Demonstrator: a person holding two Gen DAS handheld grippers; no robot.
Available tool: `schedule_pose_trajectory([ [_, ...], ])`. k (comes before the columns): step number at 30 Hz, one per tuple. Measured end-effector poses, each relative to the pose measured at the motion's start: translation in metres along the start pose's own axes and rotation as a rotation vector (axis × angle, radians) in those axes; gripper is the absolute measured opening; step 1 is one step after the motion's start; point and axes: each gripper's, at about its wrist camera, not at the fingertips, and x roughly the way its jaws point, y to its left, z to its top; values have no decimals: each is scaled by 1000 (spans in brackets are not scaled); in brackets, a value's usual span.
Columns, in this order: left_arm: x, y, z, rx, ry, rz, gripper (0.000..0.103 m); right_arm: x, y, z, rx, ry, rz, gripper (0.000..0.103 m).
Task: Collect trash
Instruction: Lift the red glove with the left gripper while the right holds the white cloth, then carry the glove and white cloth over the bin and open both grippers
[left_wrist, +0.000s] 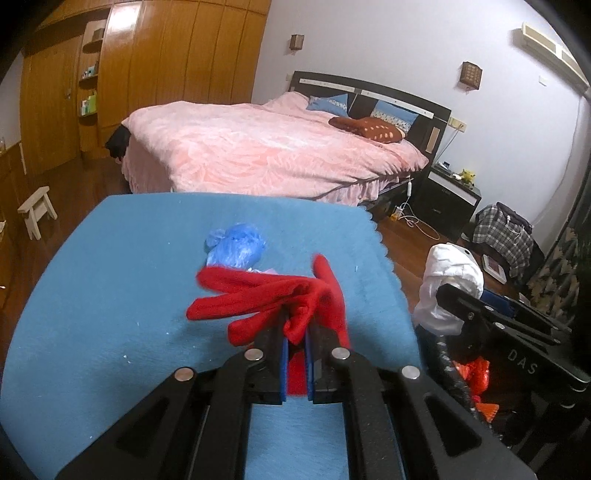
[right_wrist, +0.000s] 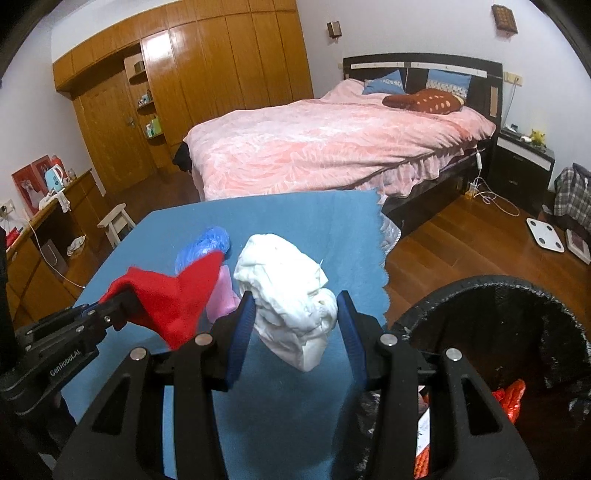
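My left gripper is shut on a red cloth, which hangs off its pads above the blue-covered table. In the right wrist view that left gripper shows at the left with the red cloth. My right gripper is shut on a crumpled white wad, held clear of the blue cover. A crumpled blue plastic bag and a pink piece lie on the table. To the right stands a black bin holding orange-red wrappers.
A bed with a pink cover stands just behind the table. A white stool and a low dresser are to the left. On the wooden floor to the right lie a white scale, cables and a checked bag.
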Motion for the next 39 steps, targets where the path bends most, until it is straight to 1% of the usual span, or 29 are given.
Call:
schedule_pose_trajectory([
  [14, -29, -32, 12, 34, -46, -37, 7, -44, -18, 1, -2, -45, -9, 44],
  [21, -33, -53, 13, 56, -54, -62, 7, -66, -34, -3, 10, -63, -29, 45],
  [25, -29, -66, 12, 71, -51, -80, 7, -75, -46, -8, 17, -67, -46, 45],
  [32, -24, -98, 4, 106, -36, -135, 7, -88, -74, -18, 46, -65, -90, 45],
  [39, -24, -140, 8, 147, -53, -220, 7, -104, -109, -27, 82, -79, -155, 45],
])
